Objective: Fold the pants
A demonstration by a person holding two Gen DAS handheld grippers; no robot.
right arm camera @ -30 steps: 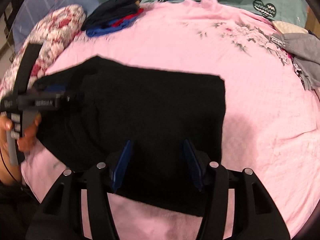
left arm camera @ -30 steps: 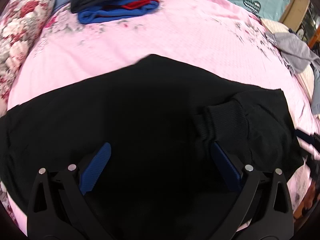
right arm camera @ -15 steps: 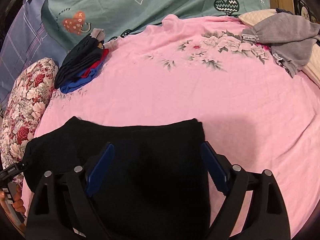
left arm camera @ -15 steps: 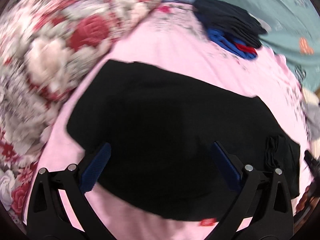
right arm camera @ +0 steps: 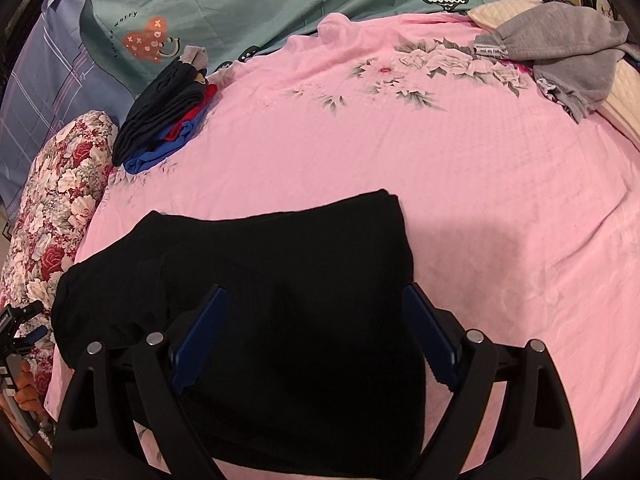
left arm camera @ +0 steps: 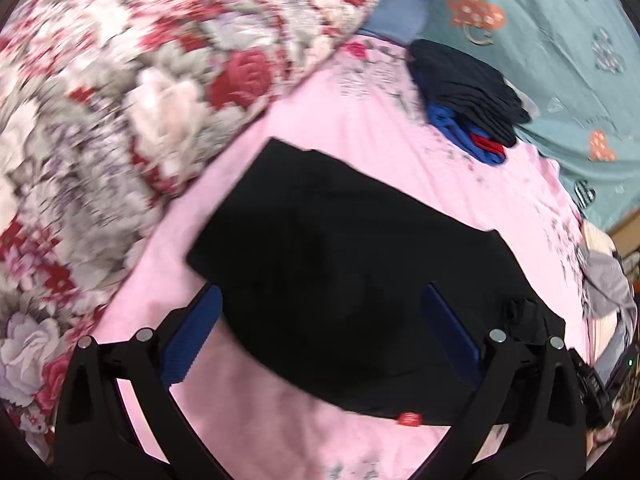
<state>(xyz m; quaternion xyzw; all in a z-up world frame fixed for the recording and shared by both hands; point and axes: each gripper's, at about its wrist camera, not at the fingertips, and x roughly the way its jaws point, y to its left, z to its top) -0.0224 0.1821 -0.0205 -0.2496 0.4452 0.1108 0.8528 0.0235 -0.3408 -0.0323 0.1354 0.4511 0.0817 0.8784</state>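
Both grippers, left point(left arm camera: 320, 334) and right point(right arm camera: 316, 336), gape wide over the pants point(right arm camera: 280, 320) at lower frame.

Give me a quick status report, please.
Left gripper and right gripper open, empty. Black pants folded flat on pink sheet. Nothing in the way.

Black pants point(left arm camera: 360, 264) lie folded flat in a rough rectangle on the pink bedsheet point(right arm camera: 440, 184)

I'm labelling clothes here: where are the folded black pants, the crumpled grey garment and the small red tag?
Folded black pants point(right arm camera: 280, 280), right wrist view, top layer.
Crumpled grey garment point(right arm camera: 568, 52), right wrist view, middle.
Small red tag point(left arm camera: 409, 419), left wrist view, centre.
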